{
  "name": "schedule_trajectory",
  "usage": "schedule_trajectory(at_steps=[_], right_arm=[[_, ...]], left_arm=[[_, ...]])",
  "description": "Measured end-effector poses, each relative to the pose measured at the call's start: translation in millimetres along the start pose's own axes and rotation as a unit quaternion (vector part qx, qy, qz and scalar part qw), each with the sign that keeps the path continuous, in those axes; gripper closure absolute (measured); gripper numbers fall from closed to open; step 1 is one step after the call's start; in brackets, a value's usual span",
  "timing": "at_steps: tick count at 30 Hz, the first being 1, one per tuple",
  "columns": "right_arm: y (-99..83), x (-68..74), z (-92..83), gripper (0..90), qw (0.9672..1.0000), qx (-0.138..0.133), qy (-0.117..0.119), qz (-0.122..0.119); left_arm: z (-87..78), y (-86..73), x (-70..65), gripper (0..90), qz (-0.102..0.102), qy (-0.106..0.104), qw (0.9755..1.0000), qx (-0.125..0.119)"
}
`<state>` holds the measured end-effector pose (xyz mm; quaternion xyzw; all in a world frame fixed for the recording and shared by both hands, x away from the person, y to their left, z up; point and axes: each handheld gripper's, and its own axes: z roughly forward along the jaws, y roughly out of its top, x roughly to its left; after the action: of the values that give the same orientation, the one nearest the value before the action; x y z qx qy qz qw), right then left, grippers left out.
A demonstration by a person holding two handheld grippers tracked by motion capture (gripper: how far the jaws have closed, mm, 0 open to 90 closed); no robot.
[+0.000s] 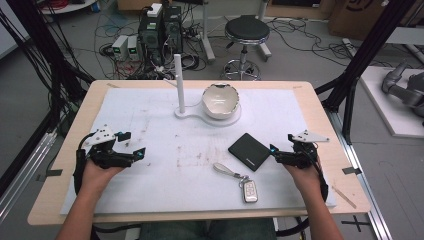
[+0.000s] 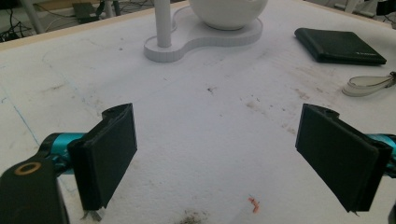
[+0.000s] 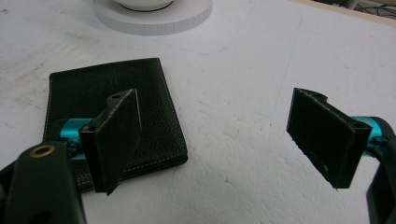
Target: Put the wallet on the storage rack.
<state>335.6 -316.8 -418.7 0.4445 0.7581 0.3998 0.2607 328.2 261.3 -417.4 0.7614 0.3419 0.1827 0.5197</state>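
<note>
A black leather wallet [image 1: 249, 151] lies flat on the white mat [image 1: 150, 115], right of centre. In front of it is a silver car key fob [image 1: 250, 191] with a pale strap [image 1: 227, 170]. At the back, a white bowl [image 1: 220, 100] sits on a white stand base [image 1: 186, 114] beside an upright white post [image 1: 179, 82]. My left gripper [image 1: 133, 143] hovers open over the left of the mat, nothing between its jaws [image 2: 218, 121]. My right gripper [image 1: 281, 144] is open just right of the wallet [image 3: 79, 93], and one jaw overlaps the wallet's edge in the right gripper view [image 3: 215, 100].
The mat covers a wooden table [image 1: 65, 165]. Behind the table stand a black stool [image 1: 246, 32], computer boxes [image 1: 160, 30] and floor cables. The left gripper view also takes in the wallet [image 2: 340, 45], the strap [image 2: 369, 85] and the stand base [image 2: 205, 39].
</note>
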Motion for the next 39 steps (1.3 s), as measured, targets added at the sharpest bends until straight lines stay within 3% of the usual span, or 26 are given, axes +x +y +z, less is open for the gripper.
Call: schedule_trajectory(at_steps=[10,18,24,30,34,35,36,39], right_arm=[[-0.8,-2.2,-1.8,17.9,1.0,0.0,-0.005,-0.001],[-1.9,-2.8,-3.9,17.9,0.9999,0.003,-0.012,-0.006],[-6.0,-6.7,-10.6,17.9,0.9998,0.004,-0.019,-0.01],[-8.9,-13.6,-17.9,17.9,0.9998,-0.002,-0.021,0.002],[-9.0,-14.5,-19.8,17.9,0.9998,-0.006,-0.021,0.004],[-9.1,-14.4,-19.7,17.9,0.9998,-0.005,-0.02,0.006],[-9.6,-14.6,-19.5,17.9,0.9998,-0.003,-0.02,0.007],[-10.7,-14.5,-18.1,17.9,0.9998,0.003,-0.013,0.011]], left_arm=[[3.6,1.5,-2.9,12.5,-0.003,-0.009,1.0,-0.001],[20.8,14.3,-16.9,12.5,-0.001,-0.035,0.9994,-0.002],[48.9,30.8,-31.5,12.6,0.005,-0.06,0.9981,-0.007],[91.8,45.8,-50.2,12.6,0.013,-0.095,0.9952,0.021],[122.1,58.6,-66.0,13.0,0.019,-0.123,0.9919,0.026],[122.1,58.6,-66.0,13.4,0.019,-0.123,0.9919,0.026],[137.3,61.9,-74.0,13.8,0.023,-0.139,0.9896,0.03],[156.3,65.7,-84.2,13.8,0.019,-0.156,0.9869,0.037]])
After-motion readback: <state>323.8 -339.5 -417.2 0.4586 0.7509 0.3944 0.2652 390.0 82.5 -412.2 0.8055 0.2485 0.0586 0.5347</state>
